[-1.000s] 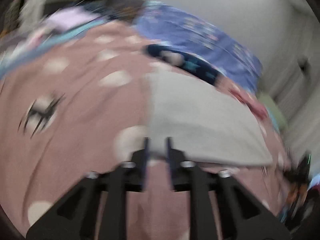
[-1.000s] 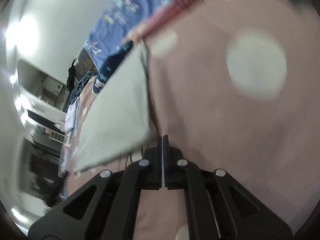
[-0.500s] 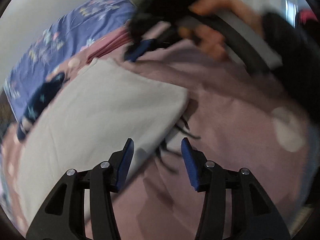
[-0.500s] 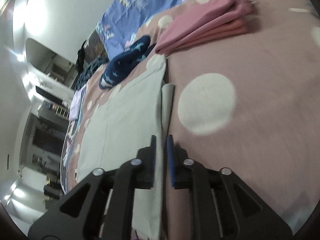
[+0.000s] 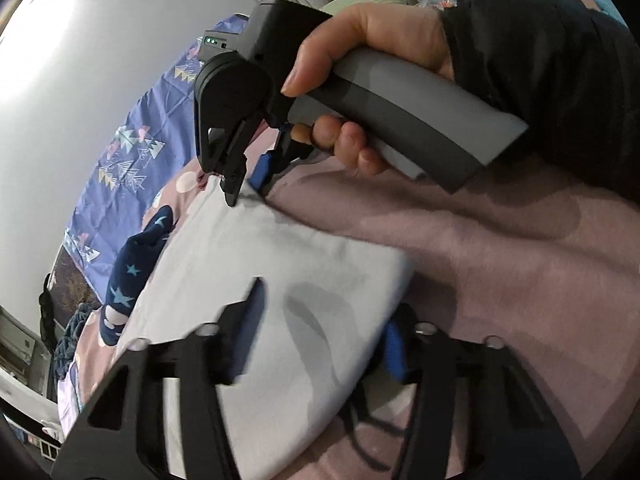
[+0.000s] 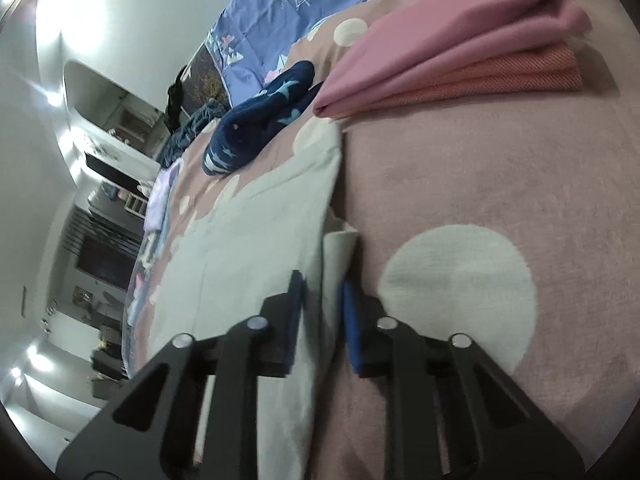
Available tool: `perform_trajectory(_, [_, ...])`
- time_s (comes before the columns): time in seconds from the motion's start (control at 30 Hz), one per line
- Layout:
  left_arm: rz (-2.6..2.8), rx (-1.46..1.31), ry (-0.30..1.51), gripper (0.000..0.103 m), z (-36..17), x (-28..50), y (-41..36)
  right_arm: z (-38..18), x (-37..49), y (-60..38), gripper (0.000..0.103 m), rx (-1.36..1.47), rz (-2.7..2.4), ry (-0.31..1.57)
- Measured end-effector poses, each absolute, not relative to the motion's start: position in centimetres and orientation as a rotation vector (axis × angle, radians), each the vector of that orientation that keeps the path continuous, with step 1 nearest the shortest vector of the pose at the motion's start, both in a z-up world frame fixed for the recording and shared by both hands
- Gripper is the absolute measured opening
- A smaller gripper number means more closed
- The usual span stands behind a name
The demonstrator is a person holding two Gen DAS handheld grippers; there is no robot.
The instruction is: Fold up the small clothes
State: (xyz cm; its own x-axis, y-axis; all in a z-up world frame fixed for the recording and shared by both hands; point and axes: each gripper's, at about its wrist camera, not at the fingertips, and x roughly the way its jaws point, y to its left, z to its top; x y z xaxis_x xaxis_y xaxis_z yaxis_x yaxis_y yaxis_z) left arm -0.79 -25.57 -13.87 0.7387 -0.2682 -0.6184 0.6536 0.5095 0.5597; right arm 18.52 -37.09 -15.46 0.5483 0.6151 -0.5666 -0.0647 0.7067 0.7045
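Left wrist view: pale grey cloth (image 5: 280,280) spread flat across centre and lower left of frame on a dusty pink bedspread (image 5: 500,264). Left gripper (image 5: 324,320) at bottom centre, jaws wide apart, straddling the near rounded corner of the cloth, one blue-padded finger (image 5: 256,312) over the fabric, the other at the cloth's right edge. Nothing clamped. Right gripper (image 5: 246,190) at upper centre, held in a hand (image 5: 360,80) with a black sleeve (image 5: 540,60), tips down at the far corner of the same cloth, jaws parted with a narrow gap. Navy star-patterned garment (image 5: 132,268) at left edge, just beside the cloth. Blue patterned sheet (image 5: 132,160) beyond, at upper left.

Right wrist view: right gripper (image 6: 320,304) at bottom centre, jaws slightly apart, a folded edge of the pale grey cloth (image 6: 260,248) standing between the blue pads, not pinched. Rest of cloth stretching to the left half and up toward centre. Pink bedspread (image 6: 480,168) with a large pale dot (image 6: 456,292) at lower right. Stack of folded pink and coral clothes (image 6: 460,52) at upper right, near the cloth's far corner but apart from it. Navy star garment (image 6: 260,120) at upper centre, just beside the stack. Blue sheet (image 6: 288,12) along the top.
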Motion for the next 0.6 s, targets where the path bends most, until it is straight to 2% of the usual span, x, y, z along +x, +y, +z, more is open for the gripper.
perform_trajectory(0.1, [-0.57, 0.872, 0.486, 0.045, -13.8, -0.1, -26.0, -15.4, 19.2, -37.3, 0.019, 0.702, 0.456, 0.915])
perform_trajectory(0.17, [-0.574, 0.853, 0.504, 0.04, -13.6, 0.1, -26.2, -15.4, 19.4, -37.3, 0.019, 0.697, 0.457, 0.915])
perform_trajectory(0.23, [-0.583, 0.836, 0.522, 0.023, -13.5, 0.4, -26.1, -15.3, 19.4, -37.3, 0.019, 0.691, 0.458, 0.914])
perform_trajectory(0.27, [-0.589, 0.824, 0.53, 0.018, -13.4, 0.6, -26.0, -15.4, 19.5, -37.2, 0.019, 0.69, 0.459, 0.914])
perform_trajectory(0.33, [-0.603, 0.782, 0.544, 0.011, -12.9, 0.8, -25.6, -15.4, 19.6, -37.3, 0.007, 0.686, 0.445, 0.904])
perform_trajectory(0.5, [-0.685, 0.561, 0.632, 0.006, -10.1, 1.5, -23.8, -13.3, 19.1, -37.9, 0.004, 0.718, 0.488, 0.741])
perform_trajectory(0.6, [-0.705, 0.518, 0.654, 0.006, -9.6, 2.2, -23.3, -12.9, 19.1, -37.4, 0.004, 0.68, 0.469, 0.726])
